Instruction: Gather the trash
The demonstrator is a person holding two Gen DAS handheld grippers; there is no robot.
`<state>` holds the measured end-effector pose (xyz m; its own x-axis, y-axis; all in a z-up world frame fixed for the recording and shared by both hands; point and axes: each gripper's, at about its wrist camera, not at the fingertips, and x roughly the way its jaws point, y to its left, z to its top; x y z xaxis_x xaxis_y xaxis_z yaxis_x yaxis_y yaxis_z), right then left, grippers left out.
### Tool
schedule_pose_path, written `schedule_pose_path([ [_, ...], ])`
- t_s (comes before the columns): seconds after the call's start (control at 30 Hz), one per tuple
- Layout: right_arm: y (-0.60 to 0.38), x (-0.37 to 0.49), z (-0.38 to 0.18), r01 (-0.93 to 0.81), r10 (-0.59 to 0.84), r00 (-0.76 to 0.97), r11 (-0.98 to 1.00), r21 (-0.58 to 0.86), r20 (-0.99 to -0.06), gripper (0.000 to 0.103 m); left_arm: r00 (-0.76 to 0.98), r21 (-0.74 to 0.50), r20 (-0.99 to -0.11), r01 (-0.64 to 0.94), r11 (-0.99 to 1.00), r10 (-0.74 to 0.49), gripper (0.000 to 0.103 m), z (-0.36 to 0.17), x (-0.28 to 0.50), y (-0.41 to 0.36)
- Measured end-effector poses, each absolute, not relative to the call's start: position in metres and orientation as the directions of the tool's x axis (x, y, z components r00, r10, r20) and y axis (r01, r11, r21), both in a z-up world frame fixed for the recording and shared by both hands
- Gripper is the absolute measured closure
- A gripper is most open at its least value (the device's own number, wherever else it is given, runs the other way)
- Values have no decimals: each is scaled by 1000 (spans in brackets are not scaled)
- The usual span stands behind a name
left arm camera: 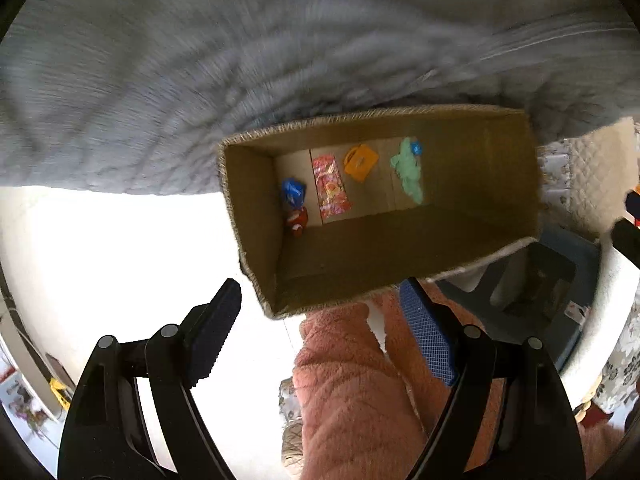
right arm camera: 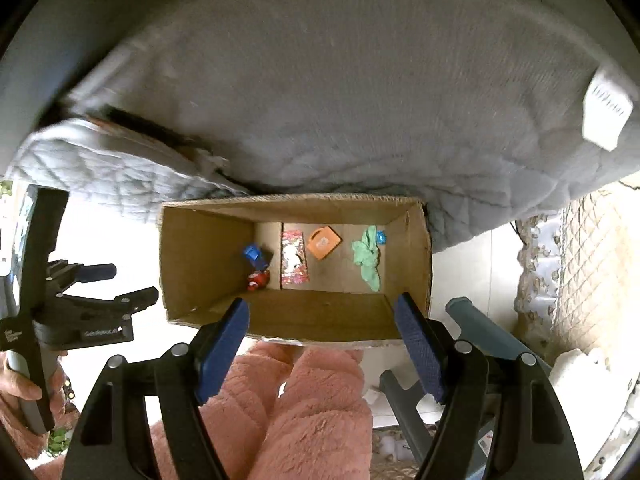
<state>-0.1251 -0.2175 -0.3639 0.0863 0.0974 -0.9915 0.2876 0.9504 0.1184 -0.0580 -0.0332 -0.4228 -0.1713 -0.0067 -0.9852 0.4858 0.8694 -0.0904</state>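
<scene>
An open cardboard box (left arm camera: 360, 114) stands on the floor against a grey bed. On its bottom lie a blue wrapper (left arm camera: 293, 190), a red scrap (left arm camera: 298, 218), a pink snack packet (left arm camera: 331, 188), an orange packet (left arm camera: 361, 161) and a crumpled green tissue (left arm camera: 408, 170). My left gripper (left arm camera: 320, 286) points down above the box's near left corner, open, with nothing between its jaws. In the right wrist view the same box (right arm camera: 200, 256) holds the packet (right arm camera: 294, 258) and the tissue (right arm camera: 367, 258). My right gripper (right arm camera: 321, 301) hangs open over the near wall, nothing in it. The left gripper (right arm camera: 128, 282) shows at the left.
The grey quilted bed (right arm camera: 320, 80) fills the far side, with a white tag (right arm camera: 606, 114) on it. Pink fluffy trouser legs (right arm camera: 300, 400) stand just before the box. A blue-grey plastic stool (right arm camera: 480, 328) sits at its right. Bright pale floor (left arm camera: 100, 260) lies to the left.
</scene>
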Motion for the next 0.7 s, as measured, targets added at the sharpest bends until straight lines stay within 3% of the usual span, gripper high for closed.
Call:
schedule_pose_path([
  [0.2,-208,-124,-286,191,154,169,964,186,-973,29,-100,-104,-993,486,867,-64,23,-332,-62,-16],
  [0.4,-206,-118,-192,82,245,334,955,287,-910,22,60,-98,-987,519,849,-151,23,-230,-61,7],
  [0.53,-210,-91,-147,67,182,464,969,239,-867,4,239,-43,-954,494,869,-183,14,-174,-46,10],
  [0.7,-224,-23,-133,119,76,567,978,173,-820,5,349,-55,-916,381,923,-199,12,-149,-7,10],
])
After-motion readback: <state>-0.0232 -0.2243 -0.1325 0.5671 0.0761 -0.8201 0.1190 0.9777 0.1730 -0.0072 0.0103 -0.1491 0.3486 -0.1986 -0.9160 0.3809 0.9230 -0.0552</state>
